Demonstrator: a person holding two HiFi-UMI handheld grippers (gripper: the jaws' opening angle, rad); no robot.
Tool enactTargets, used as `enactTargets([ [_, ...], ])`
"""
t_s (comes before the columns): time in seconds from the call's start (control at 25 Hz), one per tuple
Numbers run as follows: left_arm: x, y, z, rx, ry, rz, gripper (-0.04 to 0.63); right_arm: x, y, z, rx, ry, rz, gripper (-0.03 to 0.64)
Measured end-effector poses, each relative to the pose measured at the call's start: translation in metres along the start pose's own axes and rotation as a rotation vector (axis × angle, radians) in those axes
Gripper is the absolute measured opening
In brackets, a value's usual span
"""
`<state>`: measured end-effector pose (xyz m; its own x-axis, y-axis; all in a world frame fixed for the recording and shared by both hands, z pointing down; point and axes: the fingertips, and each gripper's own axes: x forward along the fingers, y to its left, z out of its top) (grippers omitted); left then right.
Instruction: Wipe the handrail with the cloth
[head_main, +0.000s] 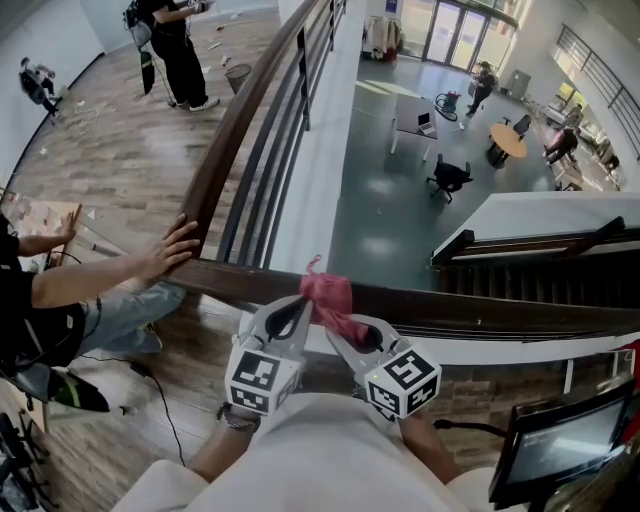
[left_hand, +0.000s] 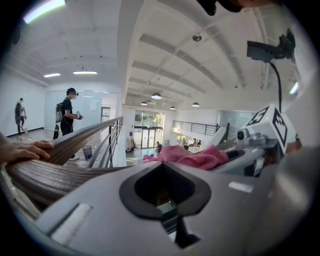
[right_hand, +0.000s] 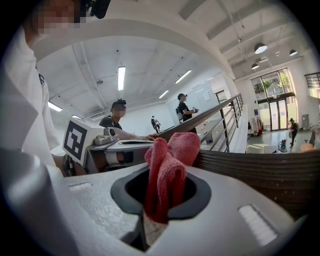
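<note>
Right hand-held gripper (head_main: 345, 335) tight on cloth (head_main: 328, 296) atop handrail (head_main: 480, 305); left hand-held gripper (head_main: 299, 314) closed, empty; bystander's hand (head_main: 170, 250) leftward.

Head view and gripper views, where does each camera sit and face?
Head view: on the head, looking down at the handrail, left claw, right claw, forearms.
Left gripper view: on the left claw, looking over the handrail; jaws shut, empty.
Right gripper view: on the right claw, jaws shut on the cloth.
Shared: cloth, handrail.

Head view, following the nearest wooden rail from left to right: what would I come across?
Person's hand resting on the handrail → left claw → pink cloth, pinched in the right claw → bare rail.
</note>
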<state>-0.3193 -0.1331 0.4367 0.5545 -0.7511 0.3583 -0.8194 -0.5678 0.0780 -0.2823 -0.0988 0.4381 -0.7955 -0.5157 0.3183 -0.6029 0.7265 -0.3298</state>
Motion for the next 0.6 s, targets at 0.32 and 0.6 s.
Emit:
enactTargets([
  [0.32,0.001,-0.006,0.005,0.000,-0.009,-0.003,0.006,-0.006,-0.001,0.000,0.005,-0.008,-0.002,0.061],
  [0.6,0.001,-0.010,0.005,-0.003,-0.011,-0.010,0.006,-0.009,-0.001,0.000,0.011,-0.014,-0.004,0.061],
])
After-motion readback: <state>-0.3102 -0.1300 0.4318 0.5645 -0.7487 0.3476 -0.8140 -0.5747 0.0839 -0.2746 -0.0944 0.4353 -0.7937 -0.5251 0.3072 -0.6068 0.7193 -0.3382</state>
